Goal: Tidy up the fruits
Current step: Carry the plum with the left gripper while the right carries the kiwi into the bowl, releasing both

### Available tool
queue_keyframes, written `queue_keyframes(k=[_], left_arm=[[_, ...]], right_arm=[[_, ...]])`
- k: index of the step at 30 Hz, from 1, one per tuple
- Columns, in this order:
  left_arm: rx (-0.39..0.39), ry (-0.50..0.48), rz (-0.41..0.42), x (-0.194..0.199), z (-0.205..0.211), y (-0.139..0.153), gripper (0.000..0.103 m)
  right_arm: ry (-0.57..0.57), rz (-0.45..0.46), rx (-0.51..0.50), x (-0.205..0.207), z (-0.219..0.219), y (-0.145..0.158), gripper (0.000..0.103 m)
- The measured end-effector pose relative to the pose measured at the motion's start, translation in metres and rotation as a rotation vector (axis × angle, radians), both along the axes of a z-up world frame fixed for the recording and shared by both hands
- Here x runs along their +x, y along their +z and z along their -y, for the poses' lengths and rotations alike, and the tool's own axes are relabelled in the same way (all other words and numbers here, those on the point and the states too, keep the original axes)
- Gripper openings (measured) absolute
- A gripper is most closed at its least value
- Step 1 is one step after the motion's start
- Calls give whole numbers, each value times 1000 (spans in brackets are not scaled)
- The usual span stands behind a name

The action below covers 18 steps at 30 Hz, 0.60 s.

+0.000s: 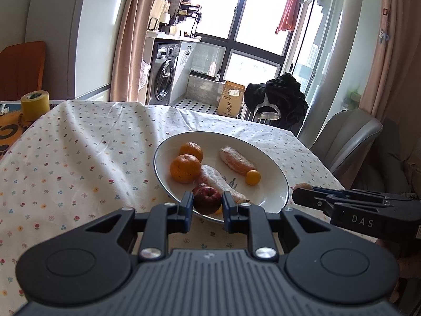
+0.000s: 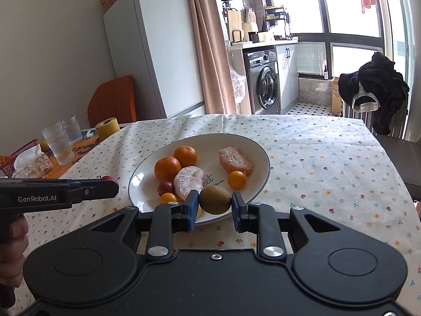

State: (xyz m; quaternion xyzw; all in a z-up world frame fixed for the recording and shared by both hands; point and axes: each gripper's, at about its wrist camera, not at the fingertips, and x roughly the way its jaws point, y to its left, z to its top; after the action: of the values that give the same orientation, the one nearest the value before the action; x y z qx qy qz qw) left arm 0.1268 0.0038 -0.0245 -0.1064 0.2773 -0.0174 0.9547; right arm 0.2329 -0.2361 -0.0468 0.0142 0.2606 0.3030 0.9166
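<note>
A white plate [image 2: 259, 155] on the flowered tablecloth holds two oranges [image 2: 167, 168], two peeled citrus pieces [image 2: 235, 160], kumquats [image 2: 236, 179] and a small dark red fruit [image 2: 165, 187]. My right gripper [image 2: 214, 201] is shut on a brown kiwi [image 2: 214, 199] over the plate's near rim. My left gripper [image 1: 207, 200] is shut on a small dark red apple [image 1: 207, 200] at the plate's near left edge. Seen from the right wrist, the left gripper [image 2: 114, 184] hovers left of the plate. The right gripper [image 1: 298, 194] shows at the plate's right side.
A yellow tape roll [image 2: 106, 129], two drinking glasses [image 2: 58, 146] and a red basket with packets [image 2: 26, 158] stand at the table's far left. A grey chair [image 1: 352, 137] sits at the right. Another chair draped with black clothing [image 2: 373, 89] is beyond the far edge.
</note>
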Motion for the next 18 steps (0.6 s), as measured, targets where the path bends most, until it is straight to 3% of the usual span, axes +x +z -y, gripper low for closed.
queue_keyframes(k=[13,18], left_arm=[[6,-12,-25,26,5,-6,22],[13,-16,-41,37,9,-10,22]], right_arm=[[11,-23,22,22,-7,-7,25],[19,-23,21,29,-11,-11,37]])
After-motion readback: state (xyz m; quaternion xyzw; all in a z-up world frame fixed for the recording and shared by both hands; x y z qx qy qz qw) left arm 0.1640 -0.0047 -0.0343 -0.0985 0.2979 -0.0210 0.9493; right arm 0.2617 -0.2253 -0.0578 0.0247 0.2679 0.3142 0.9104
